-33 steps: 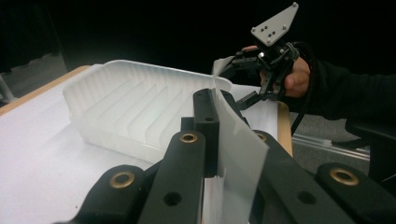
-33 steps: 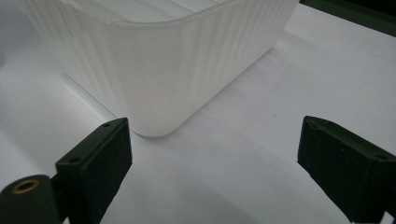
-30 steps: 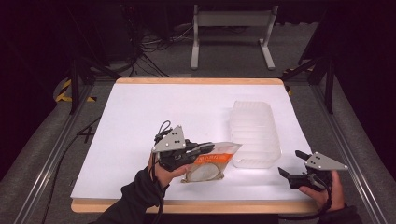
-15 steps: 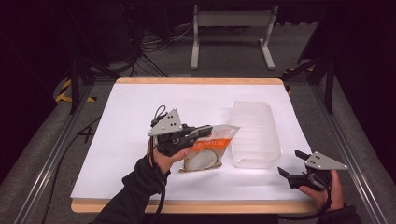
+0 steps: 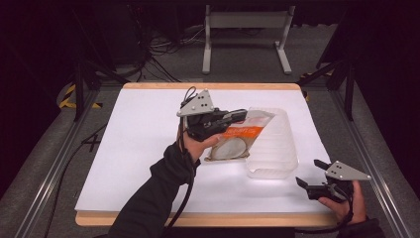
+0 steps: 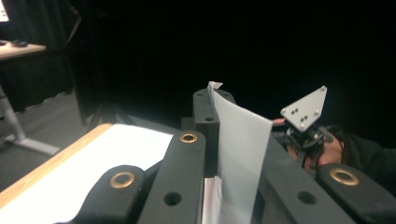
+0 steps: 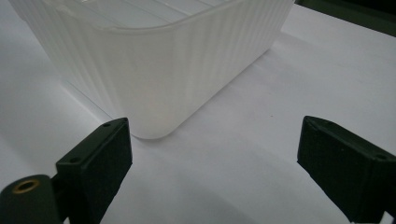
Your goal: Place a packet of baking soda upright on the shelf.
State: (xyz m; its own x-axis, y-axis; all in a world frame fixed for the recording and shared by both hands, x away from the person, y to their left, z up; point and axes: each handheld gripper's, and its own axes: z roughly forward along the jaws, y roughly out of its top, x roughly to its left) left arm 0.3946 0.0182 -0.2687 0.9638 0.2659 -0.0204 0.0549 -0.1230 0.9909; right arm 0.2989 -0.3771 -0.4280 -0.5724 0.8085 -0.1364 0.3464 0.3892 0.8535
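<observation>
Above the middle of the white surface (image 5: 138,148), a flat pouch (image 5: 237,141) with an orange label is held clear of it, its right edge hanging over the near-left rim of a translucent ribbed container (image 5: 275,144). The pouch is pinched at its upper edge by the left gripper (image 5: 237,116), whose jaws are clamped tight on the thin film; in the left gripper view the pale sheet (image 6: 238,154) is seen standing upright between the two black jaws.

A slip is judged the main risk: the grip is taken on one thin edge only, so the hanging weight could pull the film out of the jaws. The dangling lower corner could also catch the container's rim and tip or push the light container aside.

At the near right corner, the right gripper (image 5: 309,173) is held just above the surface with its jaws spread wide and nothing between them, pointed at the container's near end (image 7: 154,79).
</observation>
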